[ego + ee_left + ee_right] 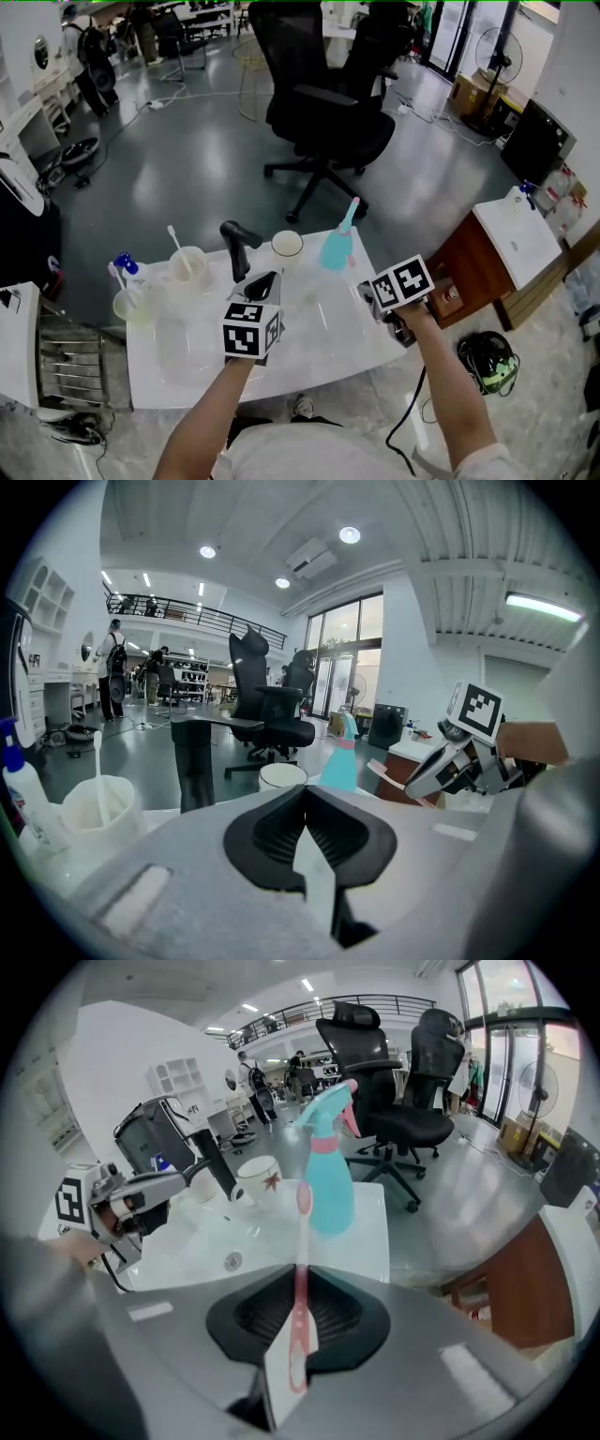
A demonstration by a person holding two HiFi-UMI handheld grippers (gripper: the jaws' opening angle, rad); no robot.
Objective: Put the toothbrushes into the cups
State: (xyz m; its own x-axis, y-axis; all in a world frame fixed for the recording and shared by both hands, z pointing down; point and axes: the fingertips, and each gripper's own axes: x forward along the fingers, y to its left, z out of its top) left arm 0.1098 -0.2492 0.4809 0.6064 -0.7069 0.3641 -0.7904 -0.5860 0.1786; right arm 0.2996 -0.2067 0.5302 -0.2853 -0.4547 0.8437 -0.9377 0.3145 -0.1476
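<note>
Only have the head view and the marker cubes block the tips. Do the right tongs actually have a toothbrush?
Observer: Yes. In the right gripper view the right tongs are shut on a pink toothbrush, which sticks out ahead of them.
Operator: Left tongs?
Observer: The left tongs are closed with nothing between them.
Operator: Nearest free cup?
Observer: The cup beside the teal spray bottle carries a red leaf mark, and no brush sticks out of it.
</note>
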